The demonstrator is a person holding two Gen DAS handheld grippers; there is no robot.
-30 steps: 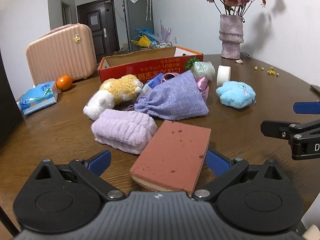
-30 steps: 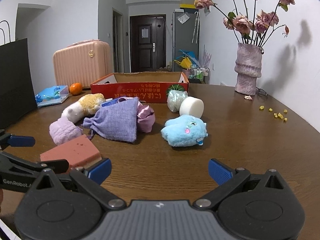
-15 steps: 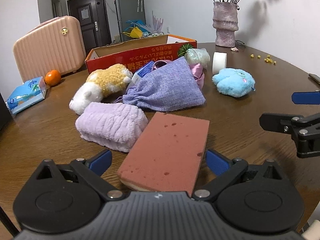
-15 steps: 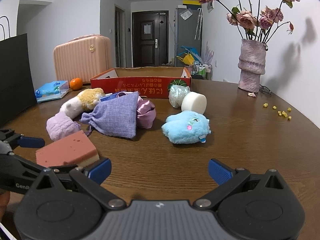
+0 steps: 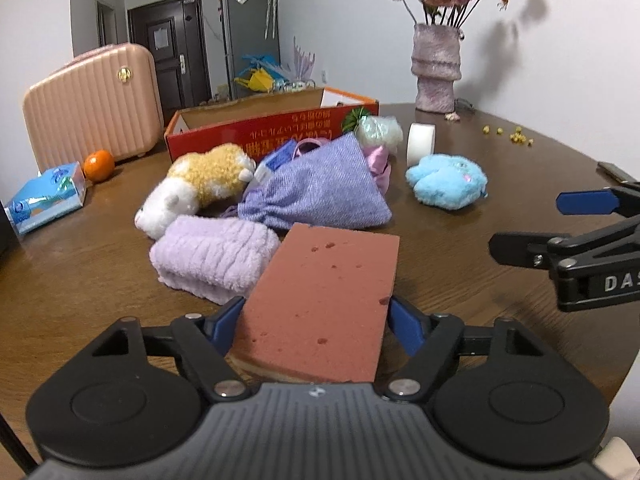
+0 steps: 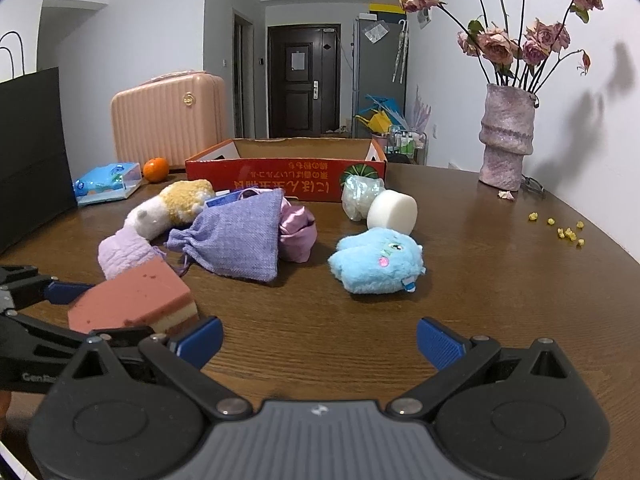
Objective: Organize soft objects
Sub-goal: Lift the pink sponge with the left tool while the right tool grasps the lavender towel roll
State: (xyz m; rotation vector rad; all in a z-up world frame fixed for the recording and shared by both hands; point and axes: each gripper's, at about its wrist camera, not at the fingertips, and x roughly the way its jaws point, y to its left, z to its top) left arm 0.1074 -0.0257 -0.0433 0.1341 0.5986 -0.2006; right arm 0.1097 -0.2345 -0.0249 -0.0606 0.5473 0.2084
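My left gripper [image 5: 316, 330] is shut on a reddish-brown sponge block [image 5: 326, 300], its blue pads pressed on both sides; the sponge also shows in the right wrist view [image 6: 132, 304]. My right gripper [image 6: 320, 340] is open and empty over bare table. Ahead lie a lilac folded towel [image 5: 212, 258], a yellow-and-white plush [image 5: 200, 186], a purple drawstring bag [image 5: 320, 190], a pink cloth [image 6: 296, 232], a blue plush [image 6: 378, 260] and a white foam roll [image 6: 392, 212]. The open red cardboard box [image 6: 286, 174] stands behind them.
A pink suitcase [image 6: 168, 116], an orange [image 6: 155, 169] and a tissue pack [image 6: 108, 182] are at the back left. A black bag [image 6: 30, 152] stands at the far left. A vase of roses [image 6: 506, 136] and yellow crumbs [image 6: 564, 232] are on the right.
My left gripper has closed its jaws onto the sponge block, which earlier lay between open fingers. The right gripper has stayed open and barely moved.
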